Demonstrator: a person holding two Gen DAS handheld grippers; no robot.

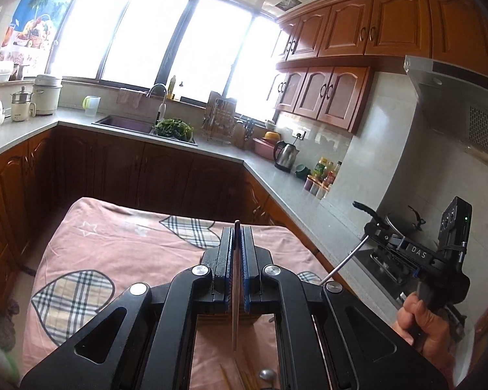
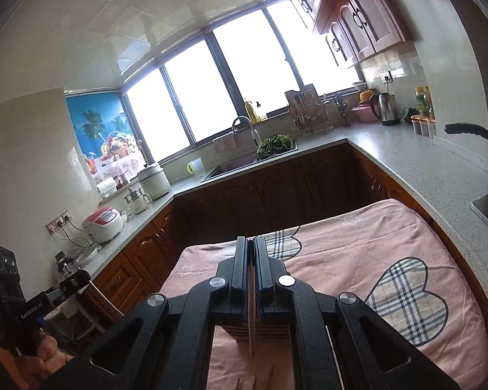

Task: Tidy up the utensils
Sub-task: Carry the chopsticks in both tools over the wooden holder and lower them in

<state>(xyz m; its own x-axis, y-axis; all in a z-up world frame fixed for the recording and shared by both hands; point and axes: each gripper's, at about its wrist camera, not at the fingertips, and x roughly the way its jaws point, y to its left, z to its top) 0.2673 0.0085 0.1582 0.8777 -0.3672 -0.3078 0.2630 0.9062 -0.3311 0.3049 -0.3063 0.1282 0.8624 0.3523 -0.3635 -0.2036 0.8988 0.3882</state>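
We held one gripper in each hand, up over a table with a pink cloth [image 1: 120, 227] that had checked hearts on it. Our left gripper [image 1: 238, 253] had its blue pads pressed together on a thin flat stick [image 1: 235, 325], and the stick hung down below the pads toward the cloth. Our right gripper [image 2: 250, 269] was squeezed on a thin stick of its own [image 2: 251, 331], which also pointed down. From the left camera we saw a shiny metal rod [image 1: 345, 261] sticking out of the right gripper. Down on the cloth lay some pale chopsticks [image 1: 236, 378] and a shiny spoon end [image 1: 267, 374], just beside each other. Behind the table were the grey counter [image 2: 406, 159], the sink [image 1: 123, 123] and the bright windows
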